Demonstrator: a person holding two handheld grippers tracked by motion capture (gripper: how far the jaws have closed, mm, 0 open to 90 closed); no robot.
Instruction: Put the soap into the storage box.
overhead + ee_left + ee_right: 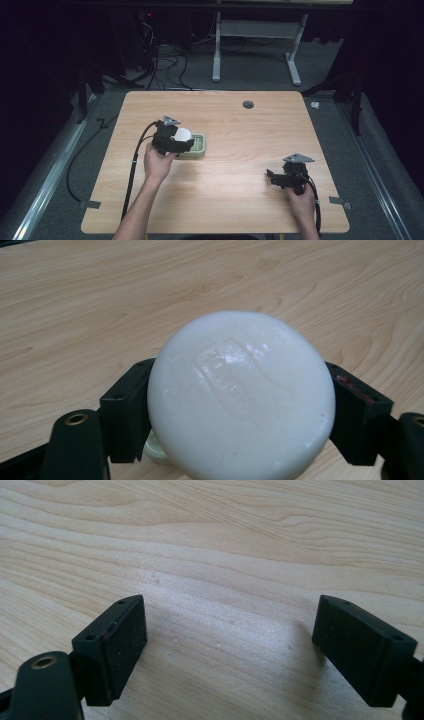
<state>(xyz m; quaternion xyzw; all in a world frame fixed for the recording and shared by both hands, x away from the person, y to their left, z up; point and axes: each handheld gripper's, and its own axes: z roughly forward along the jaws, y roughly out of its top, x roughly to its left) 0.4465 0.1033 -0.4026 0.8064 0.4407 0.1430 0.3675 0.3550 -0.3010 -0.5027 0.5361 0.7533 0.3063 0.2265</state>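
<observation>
The left gripper (240, 405) clamps a round white bar of soap (241, 395) between its black jaws, one pad on each side; in the high view the soap (182, 134) hangs at the near-left edge of a pale green slatted soap dish (199, 145); whether it touches the dish I cannot tell. The right gripper (230, 645) is spread wide with nothing between its jaws, low over bare wood at the table's right. The soap looks glossy and rounded, so it may squirt out of the grip, or clip the rim and shove the light dish. The wooden table (225, 200) is pale and otherwise bare; beyond it lie grey carpet, loose cables (165, 62), a white stand (255, 45) and dark surroundings.
</observation>
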